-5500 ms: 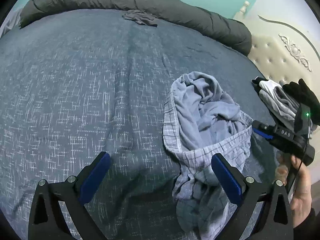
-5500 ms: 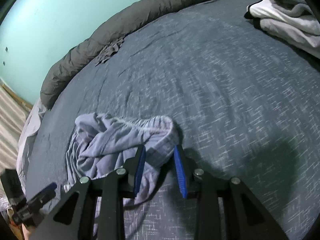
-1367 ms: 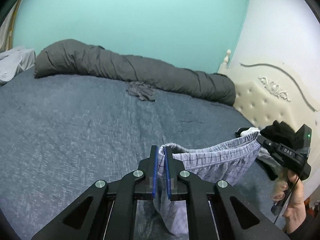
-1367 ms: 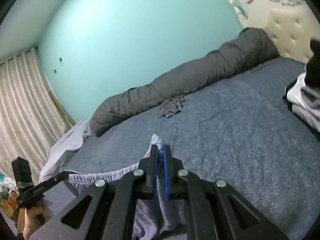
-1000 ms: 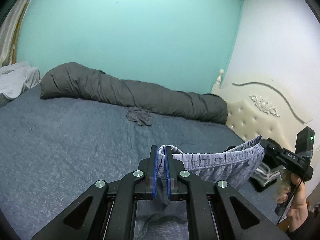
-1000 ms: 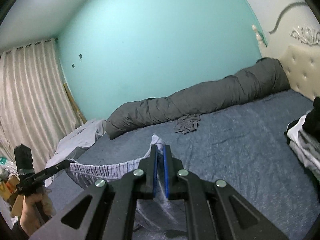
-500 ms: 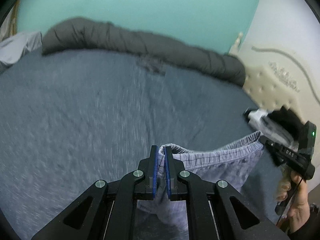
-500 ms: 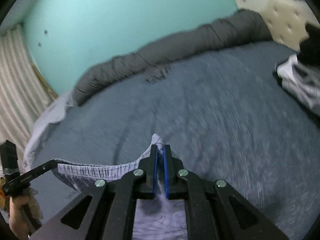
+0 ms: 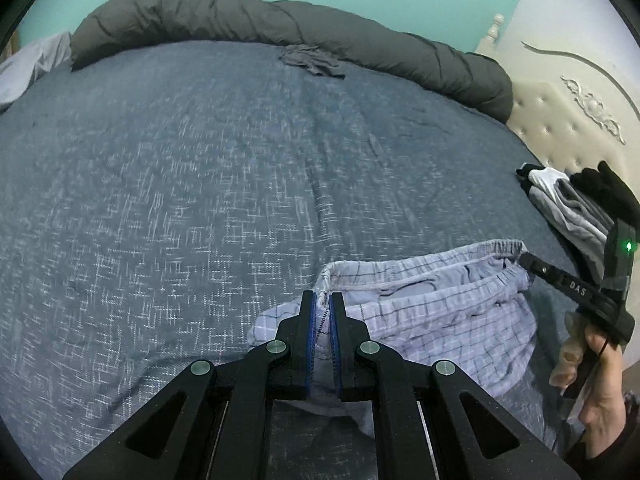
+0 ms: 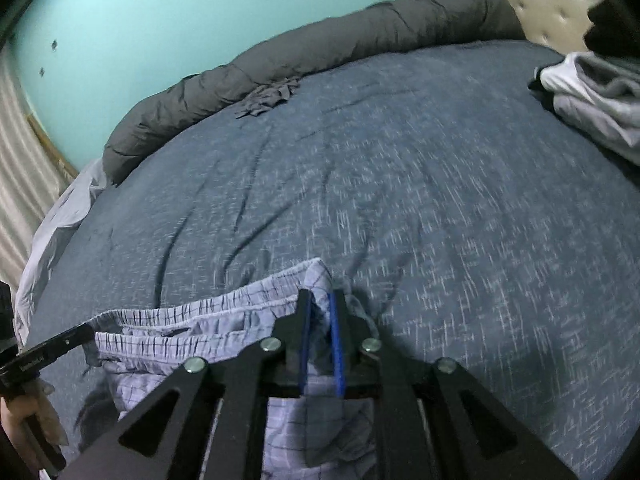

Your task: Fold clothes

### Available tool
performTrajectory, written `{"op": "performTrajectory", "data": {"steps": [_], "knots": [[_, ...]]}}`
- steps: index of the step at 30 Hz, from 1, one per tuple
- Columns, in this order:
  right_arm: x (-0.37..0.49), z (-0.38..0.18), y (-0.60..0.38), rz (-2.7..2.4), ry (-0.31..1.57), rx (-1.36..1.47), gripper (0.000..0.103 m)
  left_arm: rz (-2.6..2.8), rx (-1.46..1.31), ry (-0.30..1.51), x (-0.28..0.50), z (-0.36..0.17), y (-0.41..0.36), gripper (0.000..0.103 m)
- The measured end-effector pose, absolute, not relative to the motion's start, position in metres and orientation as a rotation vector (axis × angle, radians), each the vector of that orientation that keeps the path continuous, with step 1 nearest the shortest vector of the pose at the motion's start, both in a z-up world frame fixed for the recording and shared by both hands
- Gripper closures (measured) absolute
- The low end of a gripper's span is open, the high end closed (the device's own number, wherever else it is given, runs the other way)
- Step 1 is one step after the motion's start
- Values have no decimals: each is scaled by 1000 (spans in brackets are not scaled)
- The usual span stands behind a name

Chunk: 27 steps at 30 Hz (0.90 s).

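On the blue bed point(image 9: 192, 184), checked shorts point(image 9: 448, 312) were held spread between two tools.

The left tool point(image 9: 323, 320) was seen clamped on one end of the waistband, nearly shut. The right tool point(image 10: 320, 332) had just been opening: a narrow gap was left between its pads, with the other waistband corner still lying between them, loosely. The shorts were laid on the cover. Folded clothes point(image 9: 576, 208) were stacked near the headboard point(image 9: 560, 120).

Pale-blue checked shorts point(image 9: 448, 308) – blue-flecked bedspread point(image 9: 200, 184)
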State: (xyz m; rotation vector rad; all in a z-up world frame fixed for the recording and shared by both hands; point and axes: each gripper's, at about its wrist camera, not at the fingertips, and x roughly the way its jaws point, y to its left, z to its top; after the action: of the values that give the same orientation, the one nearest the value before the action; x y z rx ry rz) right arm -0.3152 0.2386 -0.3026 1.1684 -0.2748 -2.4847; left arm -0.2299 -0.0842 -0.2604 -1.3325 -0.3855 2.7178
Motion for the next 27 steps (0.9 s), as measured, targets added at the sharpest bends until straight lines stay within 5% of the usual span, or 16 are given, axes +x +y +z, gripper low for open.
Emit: {"op": "performTrajectory", "data": {"steps": [5, 20, 27], "knots": [[-301, -278, 229, -2489, -276, 1092, 61, 2722, -1319, -411, -235, -257, -87, 96], [-300, -313, 145, -2281, -8, 1207, 58, 2712, -1311, -430, -233, -259, -88, 96], [-299, -335, 136, -2259, 76, 1281, 96, 2699, -1300, -450, -232, -257, -91, 96]]}}
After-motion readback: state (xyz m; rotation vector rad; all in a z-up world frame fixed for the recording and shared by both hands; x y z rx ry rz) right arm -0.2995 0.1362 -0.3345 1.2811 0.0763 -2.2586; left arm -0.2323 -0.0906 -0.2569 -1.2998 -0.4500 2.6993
